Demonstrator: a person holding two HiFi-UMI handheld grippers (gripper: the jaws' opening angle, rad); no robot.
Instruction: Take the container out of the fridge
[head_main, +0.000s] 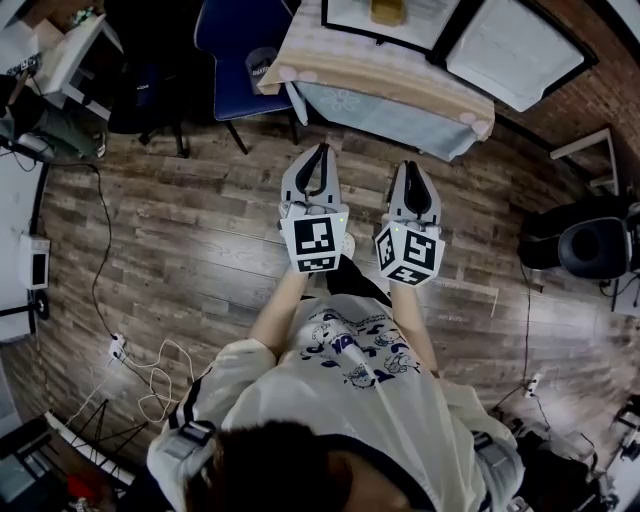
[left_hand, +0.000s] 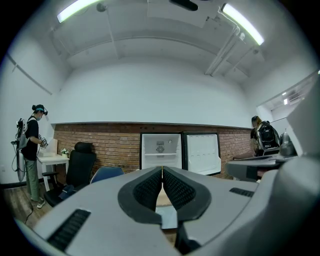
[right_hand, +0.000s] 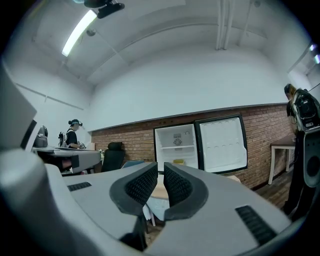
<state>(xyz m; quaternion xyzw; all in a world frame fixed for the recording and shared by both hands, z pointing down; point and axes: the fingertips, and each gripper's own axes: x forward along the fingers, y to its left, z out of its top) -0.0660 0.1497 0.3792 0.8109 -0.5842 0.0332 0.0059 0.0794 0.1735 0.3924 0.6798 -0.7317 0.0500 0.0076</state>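
Standing on the wooden floor (head_main: 200, 230), well short of the fridge (right_hand: 175, 142), the person holds both grippers out in front at about the same height. The step in hand looks like the approach: nothing has been reached for yet.

The left gripper (head_main: 321, 150) has its jaws pressed together, the tips meeting in its own view with nothing between them. The right gripper (head_main: 413, 166) has its jaws only a narrow slit apart, and that slit is empty.

A cloth-covered tabletop (head_main: 380, 70) stands between the person and the fridge, with a blue chair (head_main: 235, 30) to its left. The fridge is against the far brick wall and its door (right_hand: 222, 145) is swung wide to the right, so the inside is in plain sight.

The container (right_hand: 177, 162) is yellow and sits on a low shelf inside, near the middle. It looks low and flat, wider than it is tall. Its long side seems to run left to right across the shelf, with a broad face toward the room. It is too small here to tell which way any lid or opening points.

The next move probably calls for getting round or leaning over the tabletop. One pair of jaws would then need to spread wider than the container's short side and come in level with the shelf.
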